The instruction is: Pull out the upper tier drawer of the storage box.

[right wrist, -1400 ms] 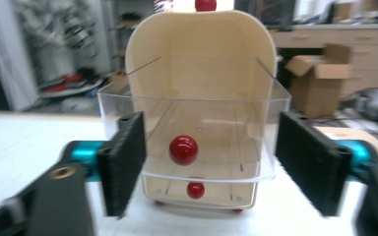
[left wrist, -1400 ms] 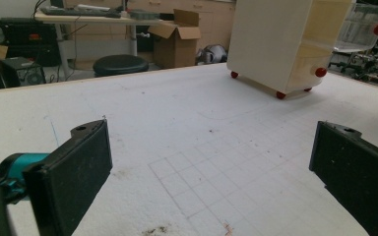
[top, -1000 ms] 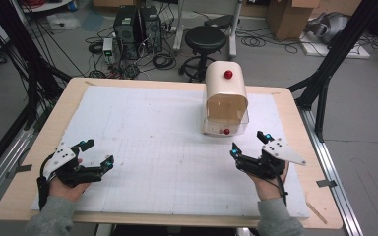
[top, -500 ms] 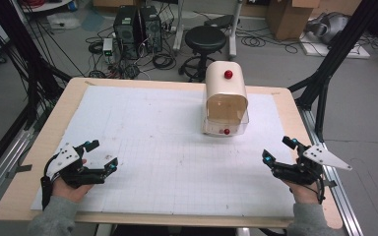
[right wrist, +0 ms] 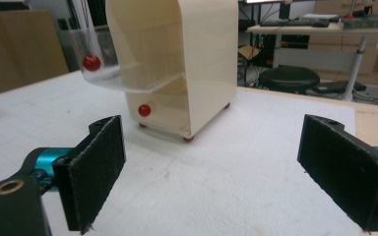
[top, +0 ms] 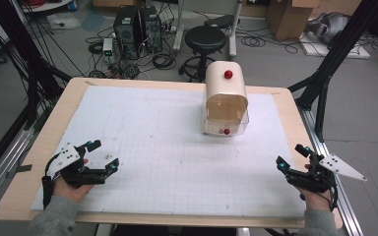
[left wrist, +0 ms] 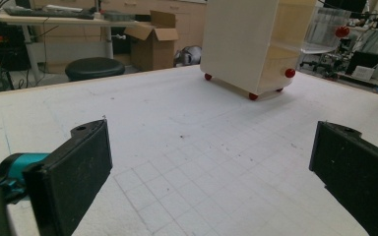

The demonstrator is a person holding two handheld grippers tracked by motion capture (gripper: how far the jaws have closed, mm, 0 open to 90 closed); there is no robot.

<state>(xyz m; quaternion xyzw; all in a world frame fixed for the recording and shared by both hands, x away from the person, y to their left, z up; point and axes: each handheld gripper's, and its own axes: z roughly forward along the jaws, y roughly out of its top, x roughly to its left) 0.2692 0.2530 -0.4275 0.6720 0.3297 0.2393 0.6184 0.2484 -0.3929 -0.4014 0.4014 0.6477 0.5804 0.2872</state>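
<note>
I see the worktop carrying the cream cabinet at far centre-right, red knob on top. My left gripper sits near-left, jaws wide, empty. My right gripper at the near-right edge, jaws wide, empty.

Your cabinet stands on the mat toward the table's far right — your left gripper near-left, right gripper near-right.
</note>
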